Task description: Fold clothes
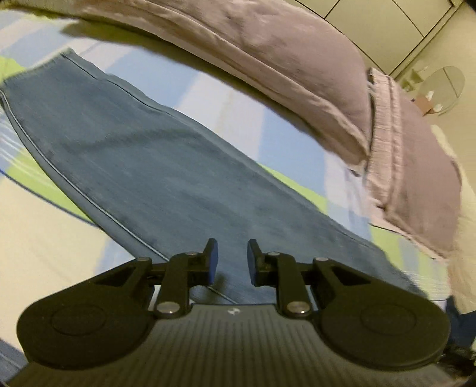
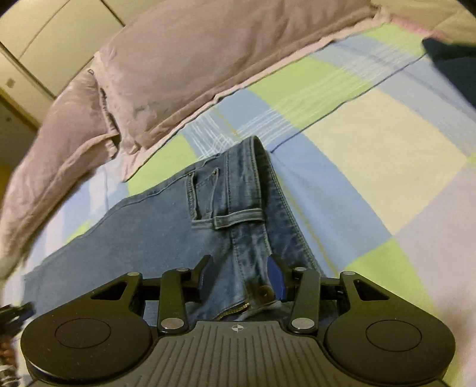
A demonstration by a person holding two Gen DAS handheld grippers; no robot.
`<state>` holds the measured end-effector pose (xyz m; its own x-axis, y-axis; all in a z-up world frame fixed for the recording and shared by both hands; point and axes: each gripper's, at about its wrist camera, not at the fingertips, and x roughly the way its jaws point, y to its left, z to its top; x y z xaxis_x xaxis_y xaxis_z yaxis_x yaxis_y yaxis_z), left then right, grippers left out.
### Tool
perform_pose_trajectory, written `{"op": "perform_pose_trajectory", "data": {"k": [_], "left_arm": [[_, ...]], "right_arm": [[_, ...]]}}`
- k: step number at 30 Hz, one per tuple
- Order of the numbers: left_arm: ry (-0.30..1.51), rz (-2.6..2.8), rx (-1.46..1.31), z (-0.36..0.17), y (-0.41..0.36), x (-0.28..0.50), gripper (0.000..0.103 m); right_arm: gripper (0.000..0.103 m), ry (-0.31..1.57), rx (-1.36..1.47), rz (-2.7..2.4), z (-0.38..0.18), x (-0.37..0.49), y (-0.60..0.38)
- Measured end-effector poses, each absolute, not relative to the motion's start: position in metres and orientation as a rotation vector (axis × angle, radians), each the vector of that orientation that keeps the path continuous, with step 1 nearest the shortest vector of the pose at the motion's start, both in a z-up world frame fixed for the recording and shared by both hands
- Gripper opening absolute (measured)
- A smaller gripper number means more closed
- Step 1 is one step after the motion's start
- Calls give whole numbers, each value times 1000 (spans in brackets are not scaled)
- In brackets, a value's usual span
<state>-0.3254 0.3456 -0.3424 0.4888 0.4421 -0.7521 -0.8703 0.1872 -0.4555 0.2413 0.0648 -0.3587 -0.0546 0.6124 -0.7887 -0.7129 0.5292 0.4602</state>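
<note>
A pair of blue jeans (image 1: 134, 154) lies flat on the checked bed sheet (image 1: 44, 238), one leg stretching away to the upper left in the left wrist view. My left gripper (image 1: 233, 259) hovers over that leg, its jaws a little apart with nothing between the pads. In the right wrist view the jeans (image 2: 154, 226) show their waistband (image 2: 247, 190), belt loop, pocket and zip. My right gripper (image 2: 239, 274) is shut on the bunched waistband near the button, with denim filling the gap between the blue pads.
Two mauve pillows (image 1: 282, 59) lie along the far side of the bed, seen also as pillows (image 2: 193, 59) in the right wrist view. A dark cloth (image 2: 449, 62) sits at the sheet's far right. Beyond the bed stand pale wardrobe doors (image 1: 386, 18) and a round glass table (image 1: 443, 86).
</note>
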Motion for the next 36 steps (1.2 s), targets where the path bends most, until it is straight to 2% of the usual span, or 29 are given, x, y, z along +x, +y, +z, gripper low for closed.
{"op": "perform_pose_trajectory", "data": {"k": [4,9,10,11,12,17,22,24,27,28,29,33,36], "left_arm": [[502,954,-1027,-335,336,-316,17],[507,947,-1049,-331,319,-303,17],[514,947,-1053,-332,316,-299,17],[521,946,-1056,-333,312,-296,17],[528,944,-1060,-334,309,-292,17],[546,938,-1024,-330,299,-283,17],[569,955,-1035,-333,296,-282,17],[569,953,-1031,-331,293,-282,17],[565,957,-1045,-330,290,-288,17],[562,964,-1052,-331,288,-290,17],[559,970,-1059,-331,287,-292,17],[562,986,-1091,-337,282,-299,17],[570,985,-1101,-339,279,-301,17]], "right_arm": [[45,1299,-80,1181,-383,270,57],[45,1302,-82,1324,-403,287,79],[40,1300,-93,1339,-404,288,84],[6,1296,-114,1351,-404,288,88],[1,1285,-139,1359,-403,287,90],[0,1130,-261,1326,-374,273,79],[0,1155,-292,1262,-389,272,72],[1,1190,-241,1248,-388,277,67],[25,1274,-79,1243,-380,289,38],[42,1295,-33,1253,-376,289,27],[46,1312,3,1265,-373,288,16],[46,1412,-82,1326,-381,272,-4],[46,1404,-113,1352,-392,269,-2]]}}
